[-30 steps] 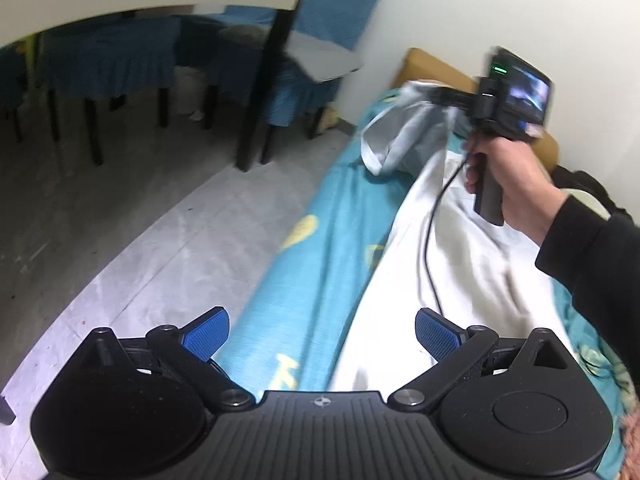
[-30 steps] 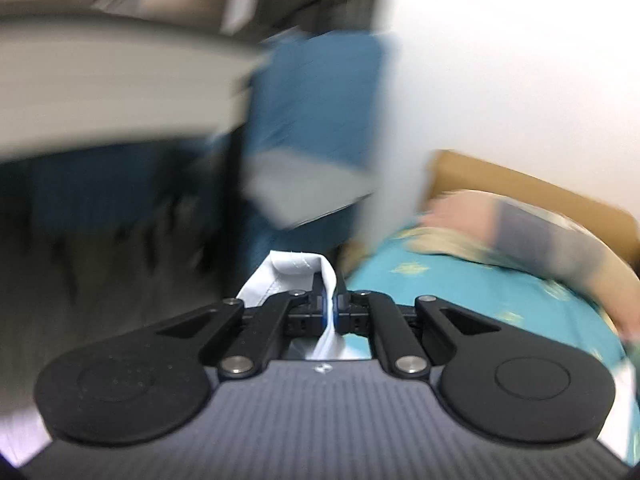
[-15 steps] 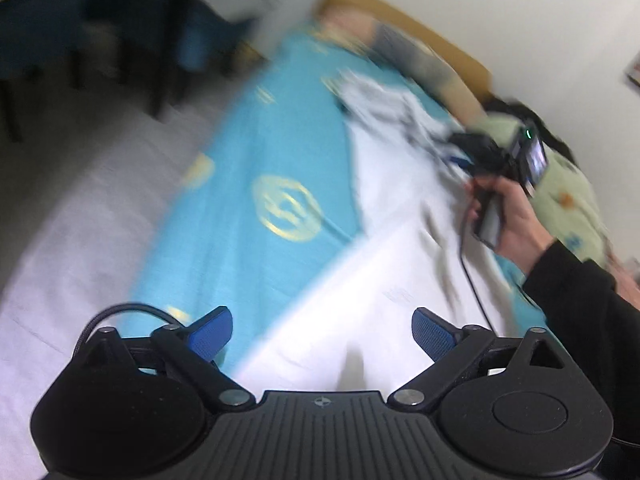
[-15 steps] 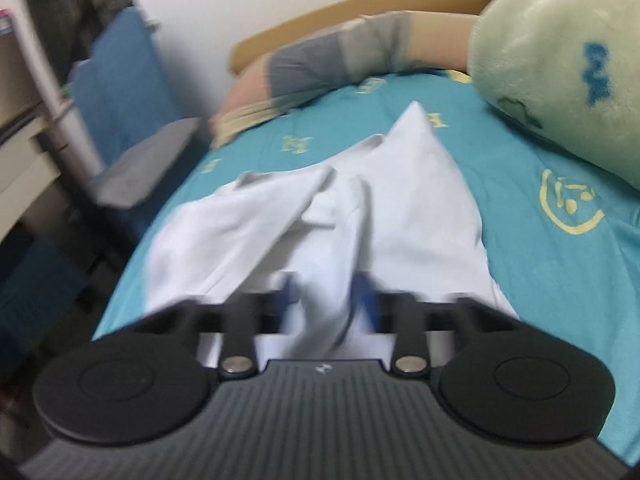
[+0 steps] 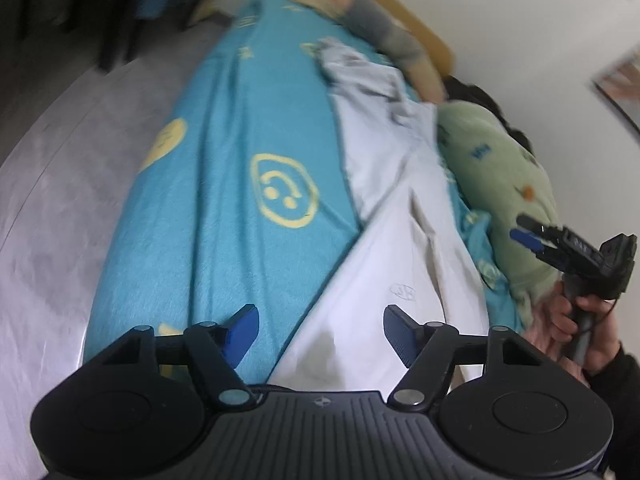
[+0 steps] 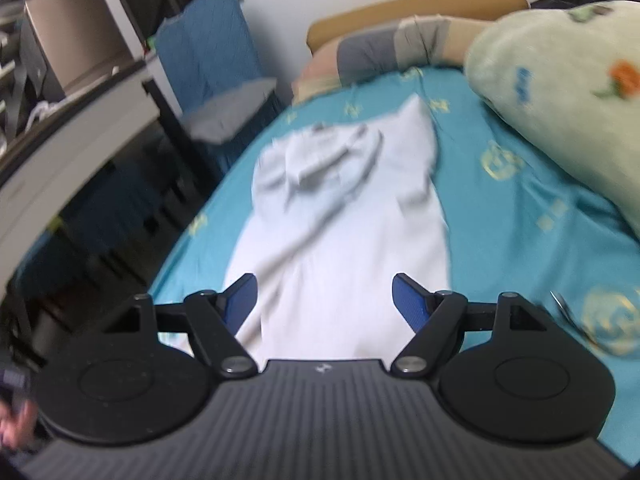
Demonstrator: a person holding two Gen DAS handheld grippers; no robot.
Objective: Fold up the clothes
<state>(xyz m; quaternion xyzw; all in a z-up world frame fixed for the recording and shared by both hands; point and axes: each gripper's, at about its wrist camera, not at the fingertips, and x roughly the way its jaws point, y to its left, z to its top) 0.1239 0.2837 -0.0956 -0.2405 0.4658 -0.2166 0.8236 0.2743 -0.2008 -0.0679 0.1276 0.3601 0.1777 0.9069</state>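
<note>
A white garment point(image 5: 400, 216) lies lengthwise on a teal bedspread point(image 5: 240, 184) with yellow smiley prints; its far end is crumpled. My left gripper point(image 5: 320, 330) hovers open over the garment's near edge, with nothing between its blue pads. In the right wrist view the same white garment point(image 6: 344, 216) stretches away from my right gripper point(image 6: 325, 300), which is open and empty above the near end. The right gripper point(image 5: 532, 236) also shows at the right of the left wrist view, held in a hand point(image 5: 568, 320) off the cloth.
A pale green plush pillow point(image 6: 560, 92) lies along the right side of the bed. A beige and grey bolster point(image 6: 380, 52) sits at the headboard. A white desk point(image 6: 68, 120) and blue-covered chair point(image 6: 208, 64) stand left of the bed, beside grey floor point(image 5: 52, 208).
My right gripper, which held up the garment's end one second ago, has opened and let it drop onto the bed, then pulled back. The left gripper swung over the bed, still open.
</note>
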